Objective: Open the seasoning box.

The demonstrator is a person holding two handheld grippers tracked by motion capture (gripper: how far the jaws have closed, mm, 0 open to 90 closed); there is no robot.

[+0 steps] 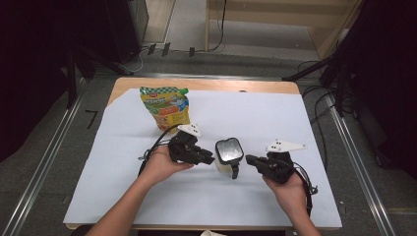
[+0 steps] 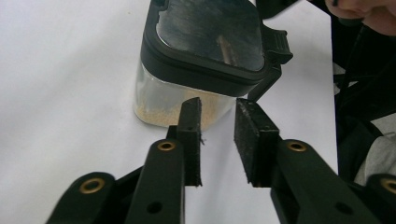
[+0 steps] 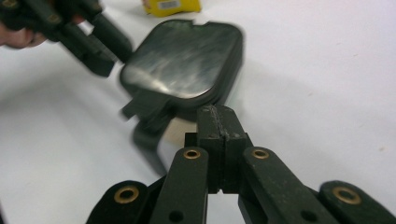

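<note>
A clear container [image 1: 229, 151] with a black lid stands mid-table; beige grains lie in its bottom [image 2: 168, 105]. Its lid latch [image 1: 235, 171] hangs loose at the front. My left gripper [image 1: 209, 160] sits just left of the container, jaws open with nothing between them [image 2: 217, 109], tips close to the container's lower wall. My right gripper [image 1: 248, 159] is just right of it, jaws shut on nothing [image 3: 218, 114], pointing at the lid [image 3: 182, 58] and the dangling latch [image 3: 149, 126]. A yellow-green snack pouch [image 1: 165, 108] stands behind at the left.
A white sheet [image 1: 295, 128] covers the wooden table, with bare room on both sides of the container. Cables and dark stands lie on the floor beyond the far edge. The left gripper [image 3: 93, 37] shows blurred in the right gripper view.
</note>
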